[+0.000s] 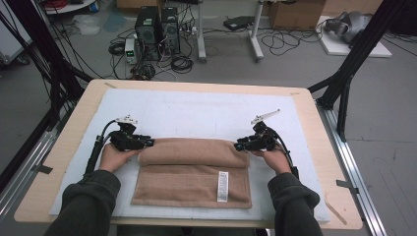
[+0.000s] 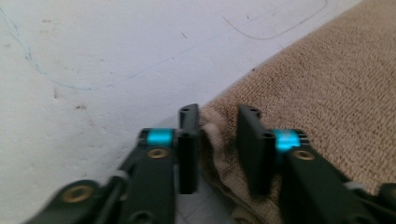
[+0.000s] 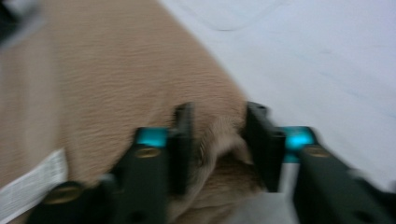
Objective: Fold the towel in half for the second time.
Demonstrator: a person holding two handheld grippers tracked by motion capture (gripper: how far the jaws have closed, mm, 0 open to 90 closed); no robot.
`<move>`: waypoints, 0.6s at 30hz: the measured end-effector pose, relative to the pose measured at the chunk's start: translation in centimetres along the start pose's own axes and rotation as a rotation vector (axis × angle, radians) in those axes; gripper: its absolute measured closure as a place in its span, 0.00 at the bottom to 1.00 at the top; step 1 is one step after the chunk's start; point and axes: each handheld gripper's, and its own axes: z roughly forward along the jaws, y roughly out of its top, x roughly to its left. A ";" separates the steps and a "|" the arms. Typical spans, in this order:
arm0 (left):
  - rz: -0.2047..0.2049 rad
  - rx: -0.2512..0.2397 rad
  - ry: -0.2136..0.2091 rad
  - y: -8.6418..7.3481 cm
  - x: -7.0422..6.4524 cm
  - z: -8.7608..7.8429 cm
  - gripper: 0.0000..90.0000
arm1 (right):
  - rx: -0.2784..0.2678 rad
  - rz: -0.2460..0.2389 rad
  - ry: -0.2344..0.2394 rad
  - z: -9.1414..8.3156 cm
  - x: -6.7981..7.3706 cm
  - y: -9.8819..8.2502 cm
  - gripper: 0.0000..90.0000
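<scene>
A tan towel (image 1: 192, 172) lies folded on the white mat (image 1: 196, 110), its far part rolled into a thick fold. My left gripper (image 1: 150, 142) sits at the left end of that fold and my right gripper (image 1: 238, 145) at the right end, pointing toward each other. In the left gripper view the towel (image 2: 327, 84) has its corner bunched between the jaws of my left gripper (image 2: 217, 116). In the blurred right gripper view the towel (image 3: 116, 70) bulges between the jaws of my right gripper (image 3: 217, 116). A white care label (image 1: 223, 187) faces up near the towel's front right.
The mat covers a wooden table (image 1: 314, 128) with bare margins on all sides. Black frame posts (image 1: 354, 59) stand at both far corners. Computers and cables (image 1: 157, 34) sit on the floor beyond the table.
</scene>
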 end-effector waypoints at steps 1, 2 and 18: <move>0.005 -0.010 0.000 0.1 -0.1 -0.2 0.90 | 0.001 -0.011 0.006 0.0 0.2 0.0 0.85; 0.006 -0.020 -0.001 0.1 -0.2 -0.5 0.93 | 0.004 -0.035 0.003 -0.2 0.5 0.0 0.88; 0.169 -0.210 -0.040 -1.7 -5.8 -9.7 0.95 | -0.143 -0.274 -0.038 -6.0 8.8 -0.3 0.91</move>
